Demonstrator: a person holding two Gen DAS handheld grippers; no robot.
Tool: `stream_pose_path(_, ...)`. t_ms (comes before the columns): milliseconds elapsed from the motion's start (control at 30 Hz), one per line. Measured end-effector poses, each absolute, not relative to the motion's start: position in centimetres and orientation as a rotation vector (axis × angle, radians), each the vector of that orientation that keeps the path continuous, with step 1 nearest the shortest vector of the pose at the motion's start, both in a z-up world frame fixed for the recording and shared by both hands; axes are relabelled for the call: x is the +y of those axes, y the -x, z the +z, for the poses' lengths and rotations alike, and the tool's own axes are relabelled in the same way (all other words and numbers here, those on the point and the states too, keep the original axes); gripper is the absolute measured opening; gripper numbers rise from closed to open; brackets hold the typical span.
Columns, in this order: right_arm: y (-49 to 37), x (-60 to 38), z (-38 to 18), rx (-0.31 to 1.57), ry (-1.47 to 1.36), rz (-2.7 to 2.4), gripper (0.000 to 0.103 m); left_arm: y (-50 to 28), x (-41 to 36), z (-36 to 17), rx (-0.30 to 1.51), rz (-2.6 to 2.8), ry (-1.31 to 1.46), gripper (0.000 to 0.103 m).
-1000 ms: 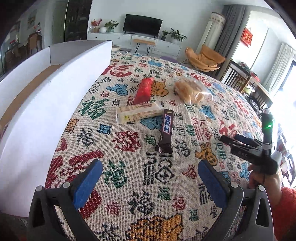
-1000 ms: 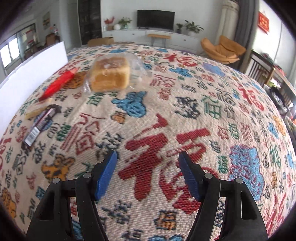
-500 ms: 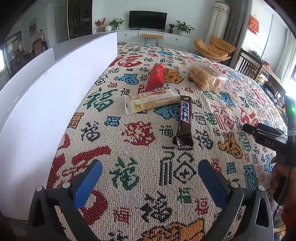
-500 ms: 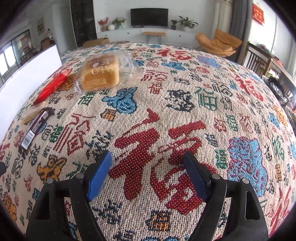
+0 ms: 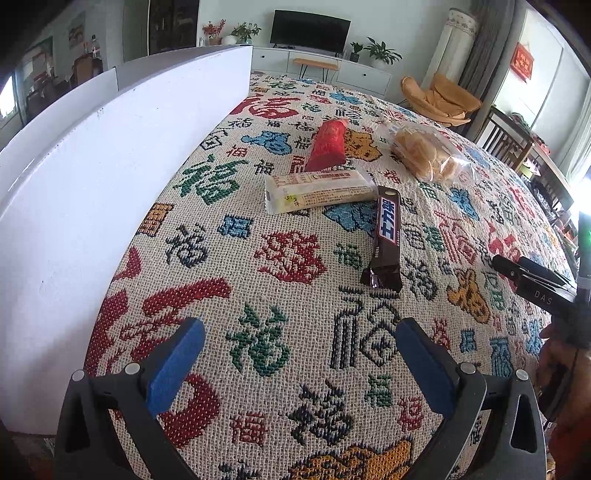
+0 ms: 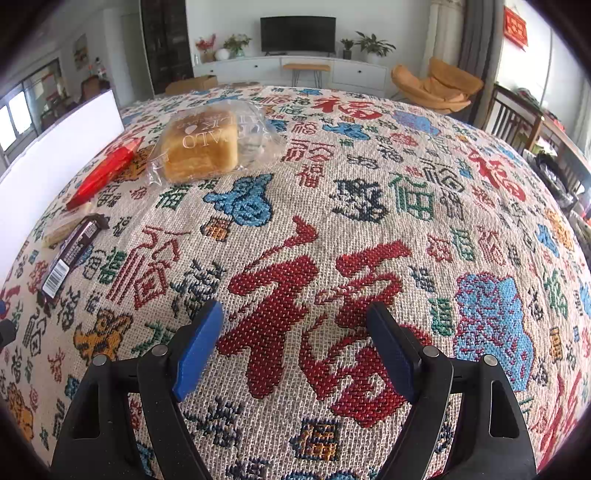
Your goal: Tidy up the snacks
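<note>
The left claw point(image 5: 299, 362) stood spread wide over the cloth with nothing between its blue pads point(image 5: 175, 369). Ahead of it and slightly to its right lay the dark brown chocolate bar point(image 5: 386, 236), its long axis running almost straight away from the claw, the crimped near end pointing back at it. Beyond that, touching the bar's far end, the pale cream wafer pack point(image 5: 319, 190) lay crosswise, long axis left to right. Further on, the red snack pack point(image 5: 328, 146) pointed away again, leaning slightly rightward, its near end at the wafer pack. The bagged bread point(image 5: 424, 151) sat farther right, apart from the rest.

The right claw point(image 6: 295, 345) had just been widening and was released, only cloth between its pads point(image 6: 197, 349). From it, the bagged bread point(image 6: 201, 147) lay ahead to the left, with the red pack point(image 6: 105, 177) and the chocolate bar point(image 6: 72, 254) further left, both slanting up to the right.

Everything rested on a woven tablecloth point(image 5: 288, 258) covered in coloured characters. A tall white box wall point(image 5: 110, 177) ran along the left claw's left side. Behind were a television point(image 5: 310, 27) on a white cabinet, potted plants and an orange chair point(image 5: 439, 98).

The box's inside was hidden. The right claw's body point(image 5: 532, 282) was cut off at the edge of the left view, and the wafer pack showed only as a sliver in the right view.
</note>
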State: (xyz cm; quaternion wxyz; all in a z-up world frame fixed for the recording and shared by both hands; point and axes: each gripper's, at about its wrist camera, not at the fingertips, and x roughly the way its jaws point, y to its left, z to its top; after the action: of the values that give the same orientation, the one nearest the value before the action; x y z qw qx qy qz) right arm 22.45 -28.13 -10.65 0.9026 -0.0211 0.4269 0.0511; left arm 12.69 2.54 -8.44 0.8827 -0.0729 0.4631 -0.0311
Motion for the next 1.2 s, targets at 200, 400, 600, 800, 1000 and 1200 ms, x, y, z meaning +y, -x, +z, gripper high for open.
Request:
stream_pose_path(200, -22.46, -28.13, -10.66, 0.883, 0.044, 0.105, 0.083, -12.91, 2.78, -8.87, 0.986, -0.054, 0.165, 0.102)
stream_pose_path(400, -22.48, -28.12, -10.66, 0.883, 0.044, 0.105, 0.083, -12.9, 2.75, -8.9, 0.988, -0.053, 0.163, 0.102)
stream_pose_path(600, -22.48, -28.12, -10.64, 0.883, 0.044, 0.105, 0.083, -12.92, 2.83, -8.97, 0.992, -0.052, 0.168, 0.102)
stream_pose_path(800, -22.47, -28.13, -10.64, 0.883, 0.044, 0.105, 0.083, -12.92, 2.86, -9.0, 0.992, -0.052, 0.169, 0.102)
stream_pose_path(1000, -22.47, -28.13, -10.63, 0.883, 0.043, 0.105, 0.083, -12.91, 2.89, -9.03, 0.995, -0.049, 0.165, 0.102)
stream_pose_path(1200, -22.49, -28.12, -10.63, 0.883, 0.043, 0.105, 0.083, -12.91, 2.71, -9.13, 1.0, -0.043, 0.152, 0.102)
